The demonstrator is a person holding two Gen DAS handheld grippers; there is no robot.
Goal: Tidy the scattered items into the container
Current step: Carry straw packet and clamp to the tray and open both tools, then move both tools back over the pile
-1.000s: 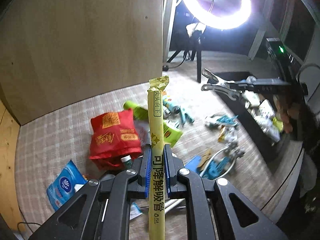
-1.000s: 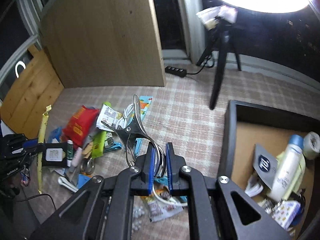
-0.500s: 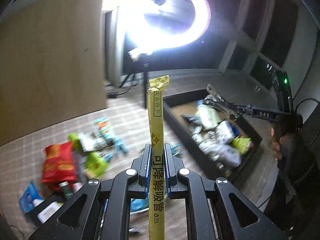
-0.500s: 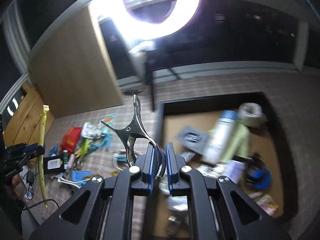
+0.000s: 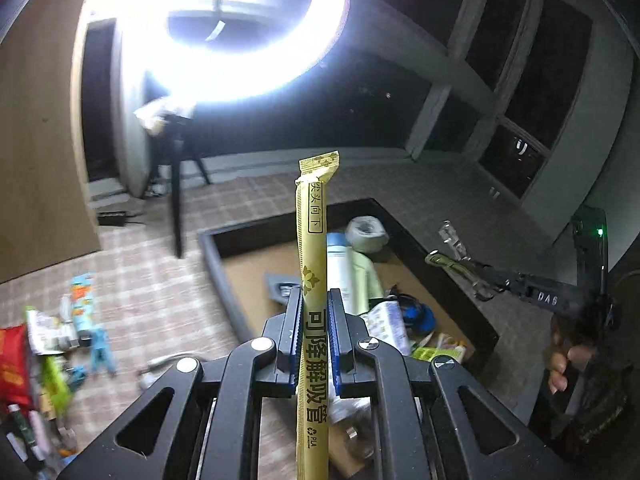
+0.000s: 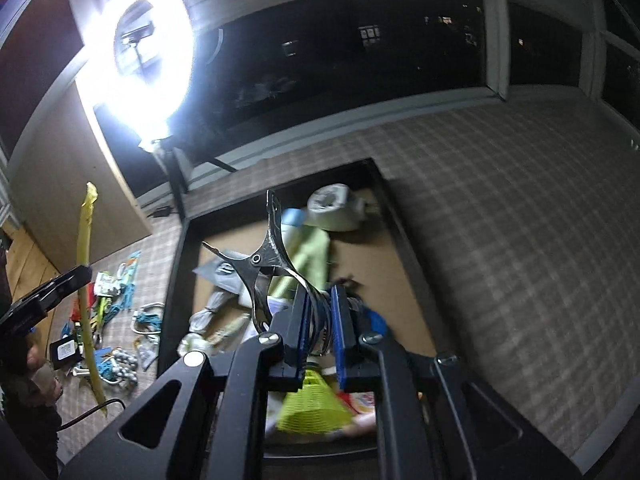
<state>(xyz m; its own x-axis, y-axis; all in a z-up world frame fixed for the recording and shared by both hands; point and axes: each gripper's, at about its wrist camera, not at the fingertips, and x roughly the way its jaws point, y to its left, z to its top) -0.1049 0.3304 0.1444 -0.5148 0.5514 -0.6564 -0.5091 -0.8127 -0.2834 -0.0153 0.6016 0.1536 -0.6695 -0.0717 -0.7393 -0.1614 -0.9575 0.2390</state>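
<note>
My left gripper (image 5: 314, 300) is shut on a long yellow paper-wrapped straw (image 5: 314, 240) that stands upright between the blue pads. It hangs over the near left part of the black container (image 5: 218, 264), a shallow box with a brown floor. My right gripper (image 6: 320, 300) is shut on a silver metal clip (image 6: 264, 260) and is above the container (image 6: 404, 240). The container holds a white bottle (image 5: 340, 264), a tape roll (image 5: 366, 230), a green pouch and several small packets. Seen from the left wrist, the right gripper (image 5: 456, 256) with its clip is at the container's right side.
Scattered packets, blue clips and a red bag (image 5: 14, 364) lie on the checked carpet left of the container. A bright ring light on a tripod (image 5: 176, 196) stands behind. A wooden board (image 5: 36, 140) leans at the left. A hand (image 5: 568, 360) holds the right gripper.
Both grippers have swung from above the scattered pile on the left to over the container, still holding the straw and the clip. The right gripper has rolled.
</note>
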